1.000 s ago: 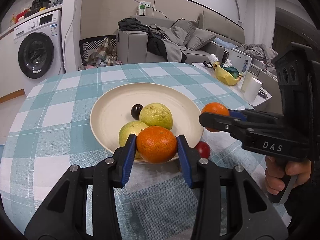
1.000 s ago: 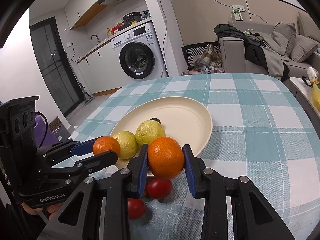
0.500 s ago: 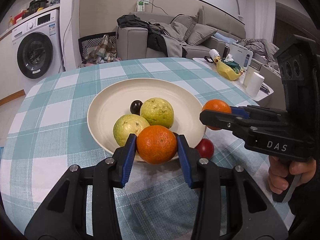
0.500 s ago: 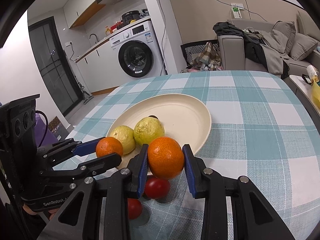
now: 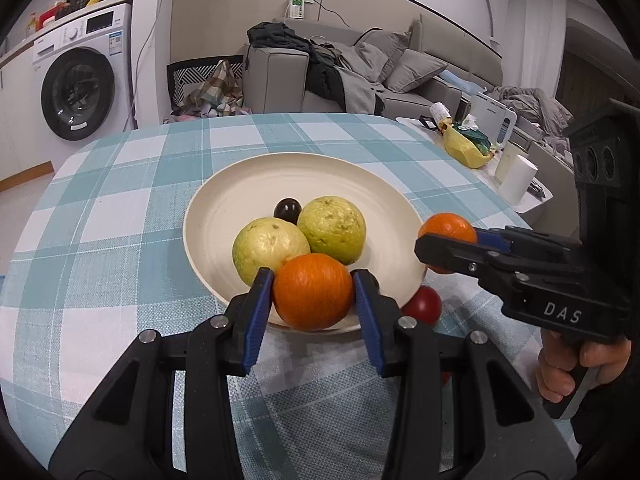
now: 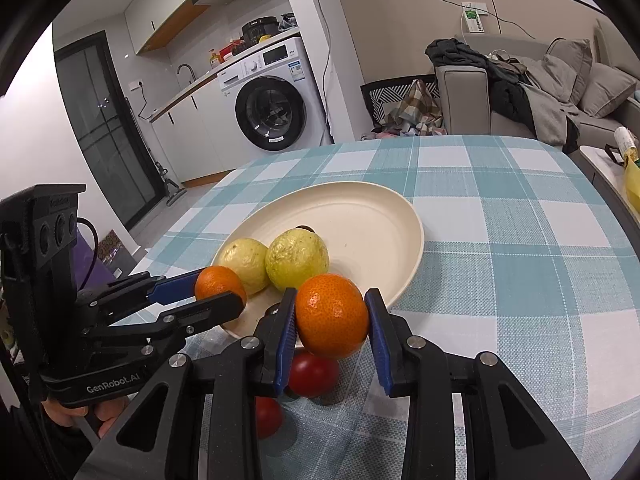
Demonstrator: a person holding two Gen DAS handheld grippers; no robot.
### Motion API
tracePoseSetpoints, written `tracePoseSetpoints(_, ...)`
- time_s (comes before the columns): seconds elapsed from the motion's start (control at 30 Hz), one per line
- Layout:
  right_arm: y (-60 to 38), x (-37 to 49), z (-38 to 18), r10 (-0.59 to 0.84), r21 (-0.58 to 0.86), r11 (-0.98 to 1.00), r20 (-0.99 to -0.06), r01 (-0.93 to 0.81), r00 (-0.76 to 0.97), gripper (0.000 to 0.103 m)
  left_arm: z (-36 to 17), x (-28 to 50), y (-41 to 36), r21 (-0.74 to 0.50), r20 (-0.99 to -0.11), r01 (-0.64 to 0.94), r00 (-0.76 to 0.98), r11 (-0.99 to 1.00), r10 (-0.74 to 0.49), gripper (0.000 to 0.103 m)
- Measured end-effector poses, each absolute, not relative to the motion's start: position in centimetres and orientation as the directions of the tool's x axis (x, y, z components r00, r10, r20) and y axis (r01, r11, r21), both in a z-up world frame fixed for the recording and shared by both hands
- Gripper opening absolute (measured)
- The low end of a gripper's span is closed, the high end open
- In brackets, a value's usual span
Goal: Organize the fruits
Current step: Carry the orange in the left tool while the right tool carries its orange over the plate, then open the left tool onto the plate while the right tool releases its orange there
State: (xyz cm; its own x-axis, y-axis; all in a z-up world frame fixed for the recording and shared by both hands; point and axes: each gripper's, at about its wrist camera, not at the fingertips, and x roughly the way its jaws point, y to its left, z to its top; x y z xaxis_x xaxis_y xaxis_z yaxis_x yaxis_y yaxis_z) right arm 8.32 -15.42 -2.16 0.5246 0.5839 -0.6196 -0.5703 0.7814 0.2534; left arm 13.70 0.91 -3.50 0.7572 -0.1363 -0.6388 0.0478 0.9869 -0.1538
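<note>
A cream plate (image 5: 224, 208) (image 6: 384, 216) on the checked table holds two yellow-green guavas (image 5: 270, 246) (image 5: 332, 228) (image 6: 296, 258) and a dark plum (image 5: 287, 209). My left gripper (image 5: 313, 292) is shut on an orange (image 5: 313, 292) above the plate's near rim. My right gripper (image 6: 331, 316) is shut on a second orange (image 6: 331, 316) (image 5: 448, 229) just off the plate's near-right rim. Two red fruits (image 6: 314, 374) (image 6: 268, 416) lie on the cloth under the right gripper; one (image 5: 422, 306) shows in the left wrist view.
The teal-and-white checked tablecloth (image 5: 120, 208) covers the round table. Beyond its right edge a side table carries a white cup (image 5: 516, 178) and a yellow bag (image 5: 464, 148). A sofa (image 5: 360, 76) and a washing machine (image 6: 276, 100) stand behind.
The left gripper with its orange has crept slightly forward over the plate's near rim. The right gripper and its orange have stayed put.
</note>
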Motion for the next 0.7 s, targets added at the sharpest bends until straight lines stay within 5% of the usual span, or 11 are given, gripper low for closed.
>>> tracePoseSetpoints(0.7,-14.1,9.4,-2.8,0.573,0.260,0.785,-0.650,-0.563,0.499,0.035,-3.8,14.3,1.2,-0.141,-0.656,-0.001,0.749,0.990,-0.093,0.038)
